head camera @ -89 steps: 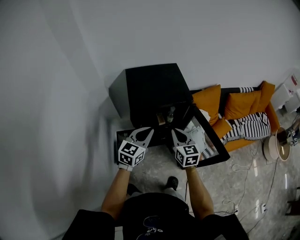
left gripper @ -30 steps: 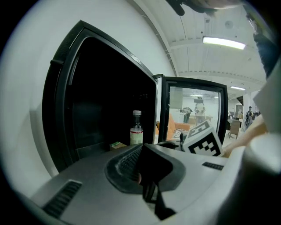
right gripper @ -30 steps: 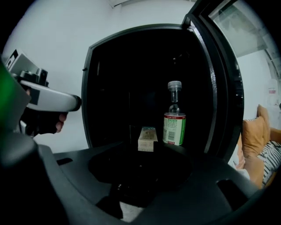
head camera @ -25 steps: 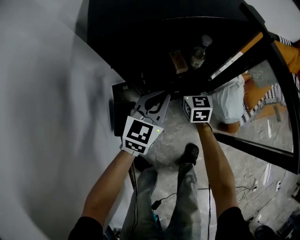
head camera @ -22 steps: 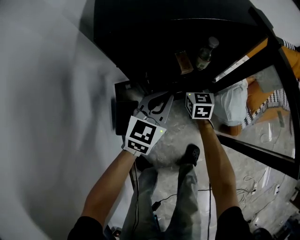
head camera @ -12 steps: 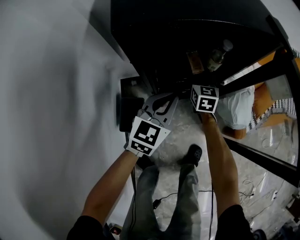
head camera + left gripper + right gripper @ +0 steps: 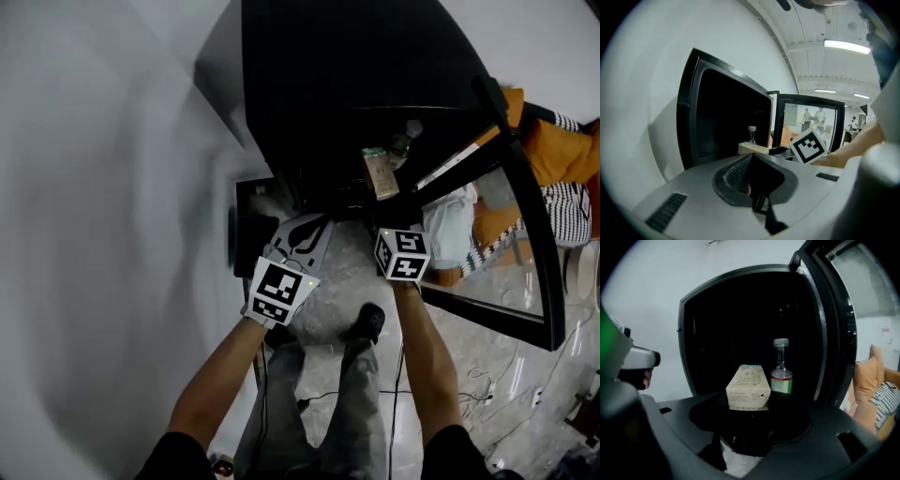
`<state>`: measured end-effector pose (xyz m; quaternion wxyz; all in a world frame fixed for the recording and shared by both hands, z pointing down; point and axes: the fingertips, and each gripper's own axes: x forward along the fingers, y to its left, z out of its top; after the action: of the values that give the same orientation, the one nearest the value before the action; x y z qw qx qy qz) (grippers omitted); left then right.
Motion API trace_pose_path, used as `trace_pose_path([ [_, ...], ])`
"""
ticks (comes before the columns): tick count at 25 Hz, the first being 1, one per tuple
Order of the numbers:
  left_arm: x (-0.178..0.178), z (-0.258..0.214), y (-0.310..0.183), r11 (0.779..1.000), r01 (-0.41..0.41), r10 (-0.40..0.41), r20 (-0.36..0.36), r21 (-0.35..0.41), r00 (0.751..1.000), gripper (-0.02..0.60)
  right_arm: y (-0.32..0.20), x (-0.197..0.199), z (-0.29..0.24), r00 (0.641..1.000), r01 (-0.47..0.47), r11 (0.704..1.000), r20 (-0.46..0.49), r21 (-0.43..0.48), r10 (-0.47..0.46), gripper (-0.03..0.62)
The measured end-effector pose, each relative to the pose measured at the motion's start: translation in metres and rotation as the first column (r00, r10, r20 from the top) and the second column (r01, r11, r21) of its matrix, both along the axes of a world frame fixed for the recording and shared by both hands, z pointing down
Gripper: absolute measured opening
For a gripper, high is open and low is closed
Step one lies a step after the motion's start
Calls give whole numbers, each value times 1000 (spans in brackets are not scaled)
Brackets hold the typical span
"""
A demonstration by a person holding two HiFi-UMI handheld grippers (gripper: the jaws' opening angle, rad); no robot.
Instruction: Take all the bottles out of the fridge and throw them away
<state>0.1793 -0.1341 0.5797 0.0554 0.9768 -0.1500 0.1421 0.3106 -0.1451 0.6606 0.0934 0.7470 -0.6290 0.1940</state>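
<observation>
A black mini fridge (image 7: 356, 56) stands open, its glass door (image 7: 511, 234) swung out to the right. A clear bottle (image 7: 405, 141) (image 7: 781, 373) with a green label stands upright inside. In front of it is a small beige carton (image 7: 380, 173) (image 7: 747, 387), and my right gripper (image 7: 383, 195) (image 7: 749, 406) is shut on its lower part at the fridge's mouth. My left gripper (image 7: 319, 221) (image 7: 751, 157) hangs shut and empty to the left of the opening. From the left gripper view, the carton (image 7: 753, 148) and the bottle (image 7: 751, 135) show just past its tip.
An orange sofa (image 7: 562, 169) with striped cushions stands behind the glass door, and a white bundle (image 7: 450, 225) shows through the glass. A black box (image 7: 246, 230) sits on the floor by the white wall. My legs and a shoe (image 7: 370, 323) are below, with cables on the floor.
The right gripper has reached to the carton and drawn back with it, away from the bottle. Both grippers have risen a little. The head view now takes in more of the fridge's top.
</observation>
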Motion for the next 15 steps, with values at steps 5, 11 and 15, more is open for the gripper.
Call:
trace_pose_path([
  [5,3,-58,20,1000,-2,2,2,-18,1000,2,47,2,-84,1000,11,1000,1,-3,-11,279],
  [11,2,-151,42,1000,23,-23,-33,-9,999,2,93,-8,-180,999,37,999,22,-11,-37,279],
  [15,-3,-194,48,998,54,-54,-59,10,997,2,109,-13,-229,998,57,998,11,15,-57,279],
])
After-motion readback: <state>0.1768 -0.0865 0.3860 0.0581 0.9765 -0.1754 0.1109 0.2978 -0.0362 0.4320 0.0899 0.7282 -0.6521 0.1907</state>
